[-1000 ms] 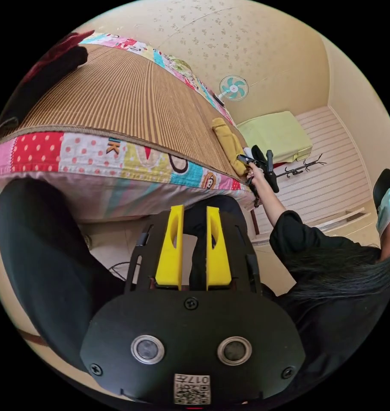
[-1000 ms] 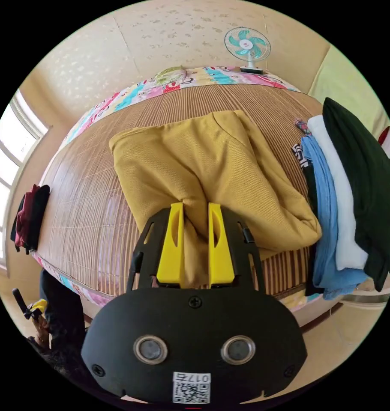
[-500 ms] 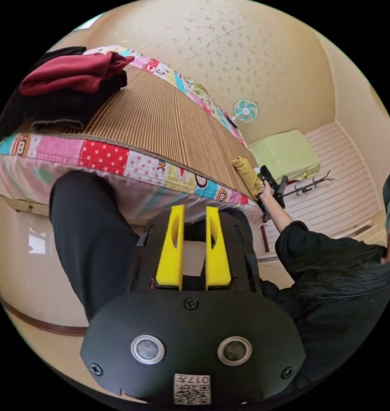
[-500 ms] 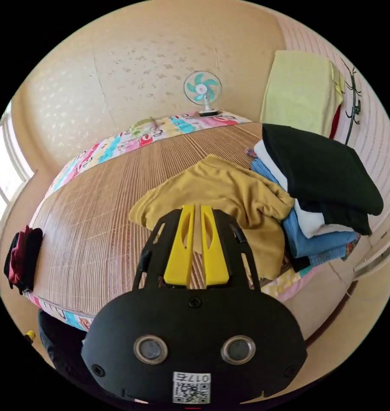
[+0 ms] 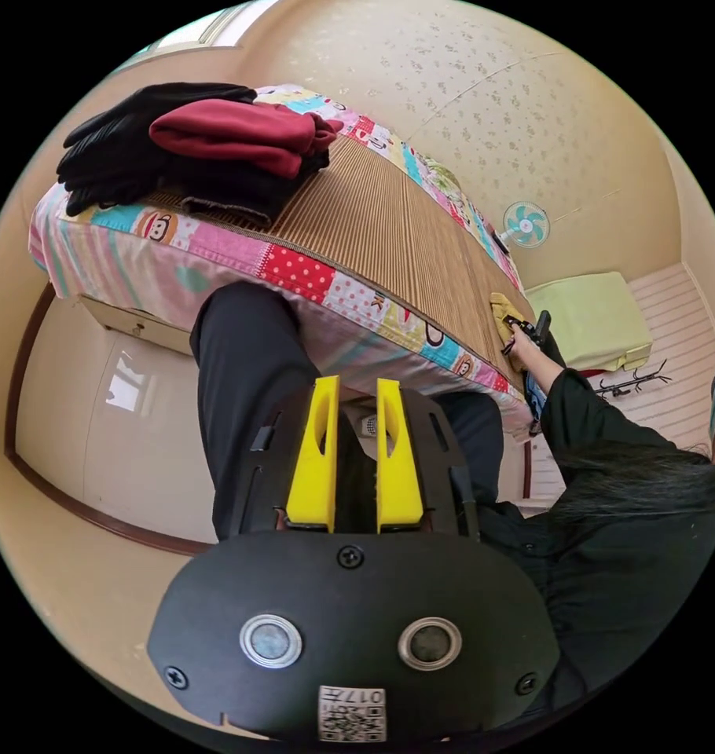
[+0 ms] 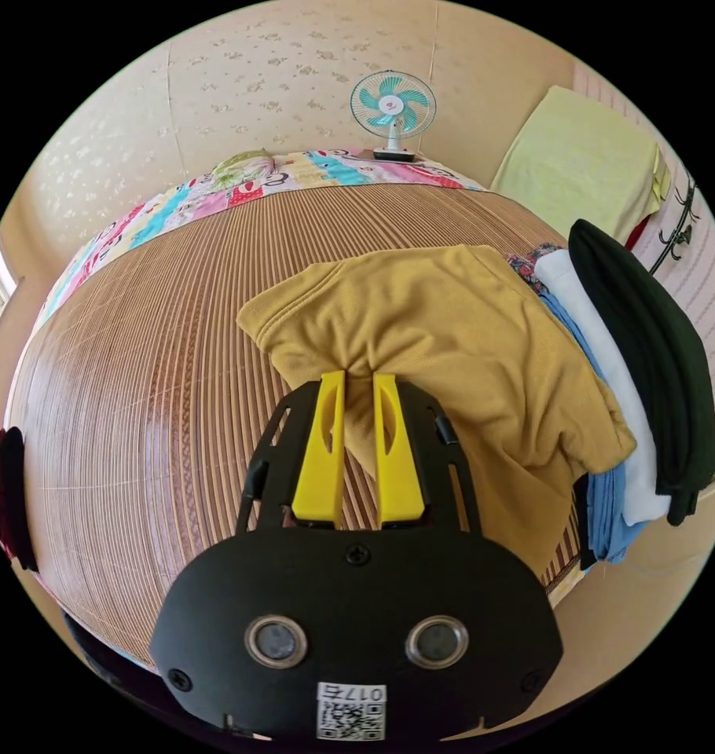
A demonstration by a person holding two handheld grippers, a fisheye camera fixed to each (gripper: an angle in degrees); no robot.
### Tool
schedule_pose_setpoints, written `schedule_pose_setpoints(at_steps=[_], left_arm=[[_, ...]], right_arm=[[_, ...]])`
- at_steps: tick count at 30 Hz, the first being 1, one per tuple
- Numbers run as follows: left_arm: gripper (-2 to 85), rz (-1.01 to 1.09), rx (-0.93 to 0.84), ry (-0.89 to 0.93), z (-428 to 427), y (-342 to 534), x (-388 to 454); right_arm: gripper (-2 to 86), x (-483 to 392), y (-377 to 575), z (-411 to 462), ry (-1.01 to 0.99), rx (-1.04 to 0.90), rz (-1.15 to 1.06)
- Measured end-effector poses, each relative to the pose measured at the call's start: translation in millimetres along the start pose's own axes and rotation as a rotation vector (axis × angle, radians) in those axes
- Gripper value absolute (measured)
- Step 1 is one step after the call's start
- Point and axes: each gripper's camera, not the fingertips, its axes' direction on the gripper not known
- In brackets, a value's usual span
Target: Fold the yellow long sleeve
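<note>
Right gripper view: the right gripper [image 6: 359,383] is clamped on a bunched fold of the yellow long sleeve [image 6: 460,345], which lies on the bed's bamboo mat [image 6: 161,377] against a stack of folded clothes [image 6: 640,377]. In the left gripper view, the left gripper [image 5: 357,393] hangs off the bed, its jaws slightly apart and holding nothing, above the person's black trouser leg [image 5: 240,369].

No lettering could be read with certainty. A white code sticker [image 5: 352,713] sat on the left gripper [image 5: 356,385] housing, another sticker [image 6: 352,711] on the right gripper [image 6: 359,378]. Printed letters on the patchwork bedsheet [image 5: 310,275] were too small to read.
</note>
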Motion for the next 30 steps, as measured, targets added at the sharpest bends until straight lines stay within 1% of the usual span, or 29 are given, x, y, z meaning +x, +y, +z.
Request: schedule_pose_setpoints(at_steps=[5,7,10,13,15,16,17,18,19,20,22,23,24,25,27,30], left_arm=[[7.9,-0.044,0.019,-0.064,-7.8,8.7,25.4],[8.0,-0.046,0.037,-0.095,-13.0,12.5,33.6],[11.1,-0.015,0.094,-0.112,-23.9,16.7,46.0],[11.6,0.008,0.154,-0.158,-35.3,19.3,57.9],[11.6,0.008,0.19,-0.18,-42.4,22.5,64.2],[11.7,-0.003,0.209,-0.18,-48.0,24.5,67.9],[11.7,-0.004,0.222,-0.176,-54.4,26.2,72.1],[11.6,0.003,0.228,-0.178,-57.8,27.0,74.6],[11.6,0.027,0.242,-0.2,-65.9,28.8,80.7],[11.7,0.061,0.259,-0.243,-74.8,30.8,87.5],[11.7,0.123,0.294,-0.317,-88.4,34.3,97.3],[11.7,0.161,0.317,-0.356,-97.1,35.8,102.7],[11.6,0.178,0.324,-0.373,-101.1,35.9,105.0],[11.6,0.201,0.327,-0.398,-108.2,34.2,108.4],[11.5,0.232,0.317,-0.404,-118.0,28.9,111.9],[10.5,0.299,0.295,-0.415,-132.3,18.7,115.8]], right_arm=[[6.4,-2.2,-37.2,18.5,-0.059,0.042,0.029],[6.2,-15.2,-50.6,21.0,-0.03,0.048,0.003],[6.1,-33.3,-64.8,18.9,0.007,0.047,-0.015],[5.9,-55.8,-77.5,10.8,0.055,0.052,-0.043],[5.7,-76.8,-82.6,-0.6,0.104,0.071,-0.109],[5.3,-93.9,-83.1,-9.2,0.161,0.083,-0.212],[5.0,-102.1,-83.8,-14.4,0.187,0.082,-0.266],[4.3,-117.3,-88.4,-27.9,0.235,0.043,-0.351],[3.3,-130.2,-94.2,-47.7,0.251,0.025,-0.393],[3.1,-135.0,-95.3,-61.4,0.242,0.048,-0.396],[2.6,-145.5,-80.6,-140.9,0.149,0.282,-0.42],[2.5,-145.5,-74.9,-162.1,0.117,0.343,-0.416],[2.3,-142.0,-65.2,-201.4,0.047,0.427,-0.38],[2.1,-136.3,-57.8,-234.7,-0.035,0.443,-0.346],[1.5,-132.0,-44.0,-277.9,-0.141,0.432,-0.386],[0.8,-131.0,-9.9,-341.3,-0.169,0.479,-0.469]])
